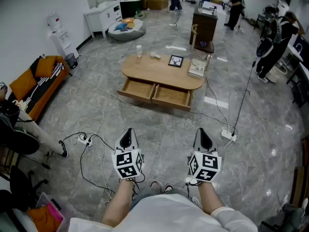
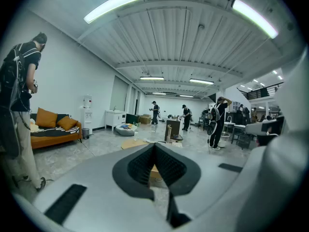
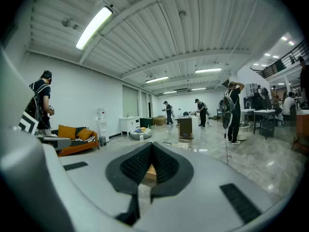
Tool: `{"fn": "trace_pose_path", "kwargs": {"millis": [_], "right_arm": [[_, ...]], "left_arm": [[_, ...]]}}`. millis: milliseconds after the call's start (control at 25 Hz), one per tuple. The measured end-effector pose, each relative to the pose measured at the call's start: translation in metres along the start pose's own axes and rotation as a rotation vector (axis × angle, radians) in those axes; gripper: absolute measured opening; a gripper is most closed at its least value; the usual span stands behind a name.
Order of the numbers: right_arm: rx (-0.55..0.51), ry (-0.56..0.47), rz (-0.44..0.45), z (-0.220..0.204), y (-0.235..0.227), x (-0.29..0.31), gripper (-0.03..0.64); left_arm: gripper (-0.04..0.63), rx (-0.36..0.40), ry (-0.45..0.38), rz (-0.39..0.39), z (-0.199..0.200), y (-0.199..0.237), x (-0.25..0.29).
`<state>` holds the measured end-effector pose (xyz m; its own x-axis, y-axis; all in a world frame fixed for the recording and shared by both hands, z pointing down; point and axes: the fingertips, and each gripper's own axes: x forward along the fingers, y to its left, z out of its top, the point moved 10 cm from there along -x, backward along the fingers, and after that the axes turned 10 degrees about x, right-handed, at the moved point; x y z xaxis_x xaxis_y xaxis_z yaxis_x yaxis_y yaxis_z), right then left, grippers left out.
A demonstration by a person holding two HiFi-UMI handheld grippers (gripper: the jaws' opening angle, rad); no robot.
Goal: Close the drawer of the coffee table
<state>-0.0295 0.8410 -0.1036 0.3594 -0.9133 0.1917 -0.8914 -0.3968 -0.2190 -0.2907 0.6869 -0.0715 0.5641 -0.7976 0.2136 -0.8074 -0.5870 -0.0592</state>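
Bench: low, pale wood, long top with rounded ends. It stands on the grey stone-tile floor, out in the open room.

- Two drawers on the near face, side by side, both pulled out. The left drawer and right drawer are shallow wooden boxes, and both look empty inside.
- On the top: a black-framed picture near the middle, a book at the right end, a small clear bottle at the far left edge, and a small white item beside it, too small to identify.

Left tongs: pressed together, holding nothing. In the left gripper view the ribbed pads meet at the tip. Pale wood of the bench shows through the notch below the tip.

Right tongs: also pressed together and empty. In the right gripper view the pads meet in the same way, with the same sliver of wood showing behind them.

Position, from the head view:
- Both tongs are held low and close to the person's body, roughly parallel, tips aimed toward the bench.
- The bench lies straight ahead, well apart from them, with bare floor between.
- The open drawer fronts face the tongs. The left drawer lines up just right of the left tongs. The right drawer sits between the two tips, nearer the right one.
- Neither tongs touches the bench.
- A power strip and its cables lie on the floor to the right of the right tongs.
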Motion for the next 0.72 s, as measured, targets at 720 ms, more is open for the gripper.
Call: {"fn": "trace_pose_path", "kwargs": {"millis": [720], "right_arm": [[0.050,-0.010,0.004,-0.008,0.001,0.009,0.002]], "left_arm": [[-0.005,-0.045,0.020,0.021,-0.007,0.011,0.004]]}}
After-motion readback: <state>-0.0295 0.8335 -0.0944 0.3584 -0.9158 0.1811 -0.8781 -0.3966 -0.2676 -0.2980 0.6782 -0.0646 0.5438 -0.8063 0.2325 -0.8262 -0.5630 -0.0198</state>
